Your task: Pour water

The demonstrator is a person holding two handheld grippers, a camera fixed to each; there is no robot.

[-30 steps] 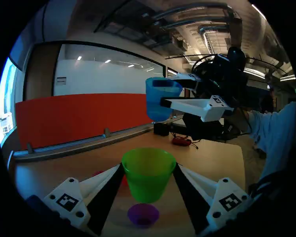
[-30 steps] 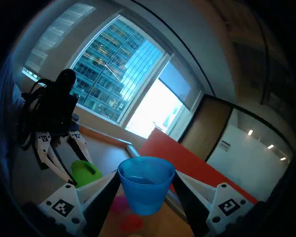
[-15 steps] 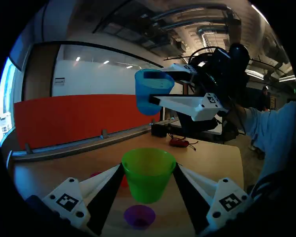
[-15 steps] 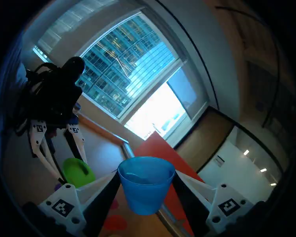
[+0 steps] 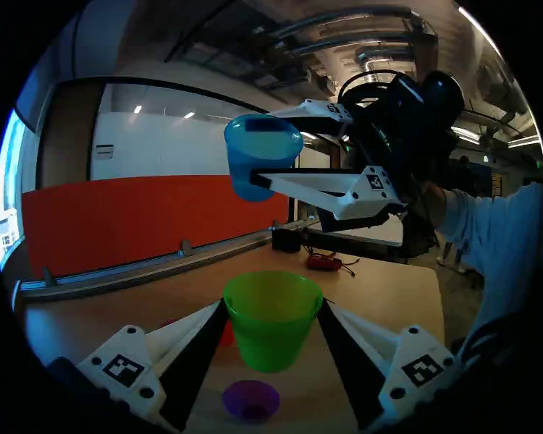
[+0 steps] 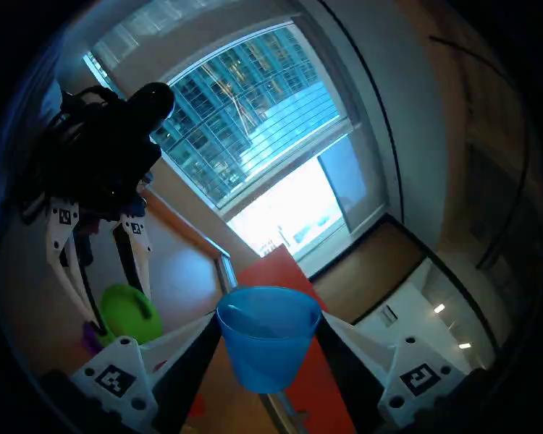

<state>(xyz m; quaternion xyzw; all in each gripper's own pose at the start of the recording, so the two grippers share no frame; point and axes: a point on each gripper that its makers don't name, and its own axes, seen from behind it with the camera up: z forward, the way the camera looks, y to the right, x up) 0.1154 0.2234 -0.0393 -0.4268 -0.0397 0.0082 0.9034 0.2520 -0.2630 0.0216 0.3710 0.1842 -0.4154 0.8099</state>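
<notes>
Blue cup (image 5: 261,155) held higher than green cup (image 5: 272,322); purple bowl (image 5: 250,400) lies beneath.

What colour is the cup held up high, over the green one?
The raised cup is blue. It shows best in the right gripper view.

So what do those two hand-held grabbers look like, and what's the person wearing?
The left gripper and right gripper both have long white tapering fingers with black inner faces, each carrying a square black-and-white marker. The right one's body is black and bulky, with looping black cables. The person wears a pale sleeve.
</notes>
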